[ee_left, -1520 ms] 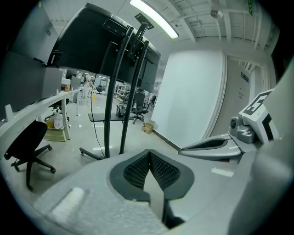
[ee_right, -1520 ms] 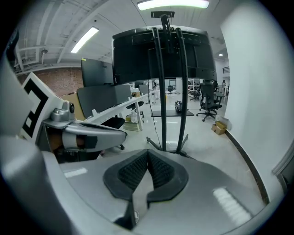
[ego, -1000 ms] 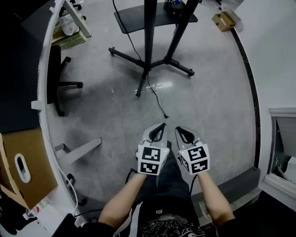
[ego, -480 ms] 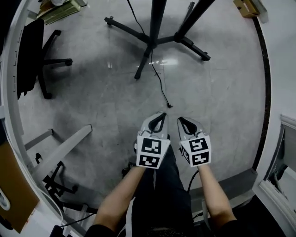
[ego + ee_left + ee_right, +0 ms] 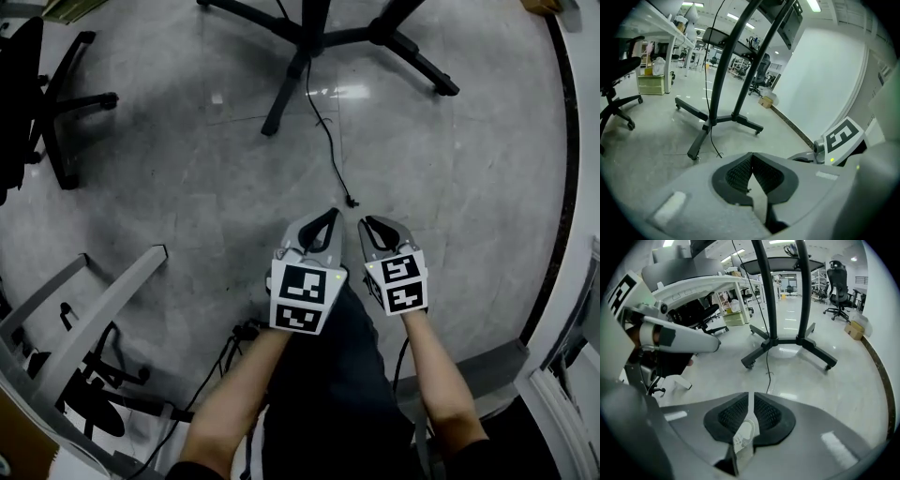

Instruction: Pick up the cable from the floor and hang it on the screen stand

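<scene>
Well, the head view shows my two grippers, left gripper (image 5: pixel 329 215) and right gripper (image 5: pixel 365 223), side by side. One cable (image 5: pixel 327 150) lies on the floor (image 5: pixel 169 187), running from the one screen stand (image 5: pixel 280 103). Left gripper view: jaws clenched, empty. Right gripper view: same.

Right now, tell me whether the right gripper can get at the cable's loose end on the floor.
Probably yes. The cable's loose end lies on the floor just ahead of the right gripper, with nothing between them. Its jaws are shut, so they must open first.
</scene>
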